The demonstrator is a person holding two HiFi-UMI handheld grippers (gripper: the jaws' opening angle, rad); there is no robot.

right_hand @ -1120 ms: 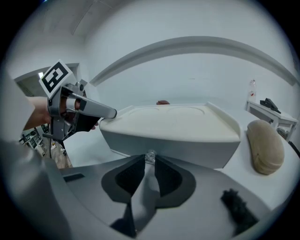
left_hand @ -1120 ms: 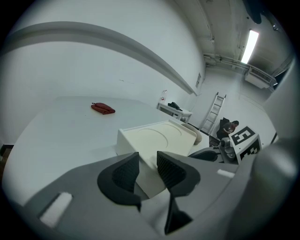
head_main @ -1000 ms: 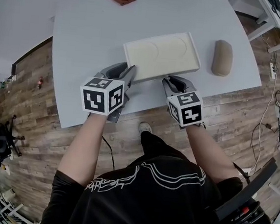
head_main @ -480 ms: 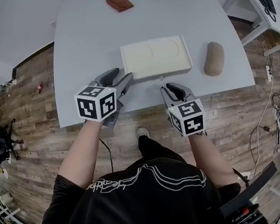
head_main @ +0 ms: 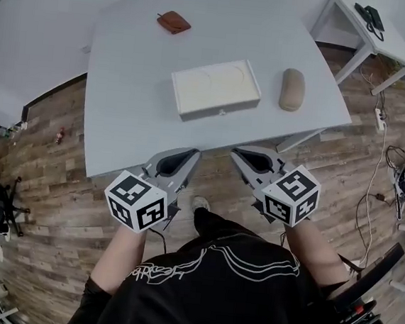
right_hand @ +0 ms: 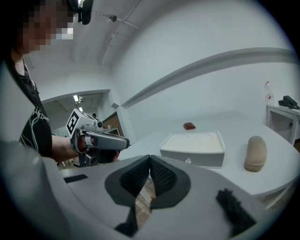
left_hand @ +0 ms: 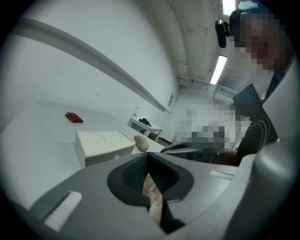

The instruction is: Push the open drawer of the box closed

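The white box (head_main: 215, 88) lies flat in the middle of the grey table (head_main: 120, 128), its drawer front flush with the body and a small knob (head_main: 222, 112) facing me. Both grippers hang off the table's near edge, over the wooden floor, well short of the box. My left gripper (head_main: 193, 152) is shut with nothing between its jaws; the left gripper view has the box (left_hand: 101, 146) far ahead of the tips (left_hand: 147, 154). My right gripper (head_main: 235, 154) is also shut and empty, with the box (right_hand: 194, 147) and knob (right_hand: 188, 161) beyond it.
A tan oblong object (head_main: 291, 89) lies right of the box. A red-brown item (head_main: 174, 22) sits at the table's far side. A second white table (head_main: 365, 31) stands at the upper right. Cables (head_main: 402, 163) trail on the floor at right.
Both grippers have drawn back from the box's front, off the table edge toward my body. The left jaws, apart half a second ago, are now together. The box has not moved.
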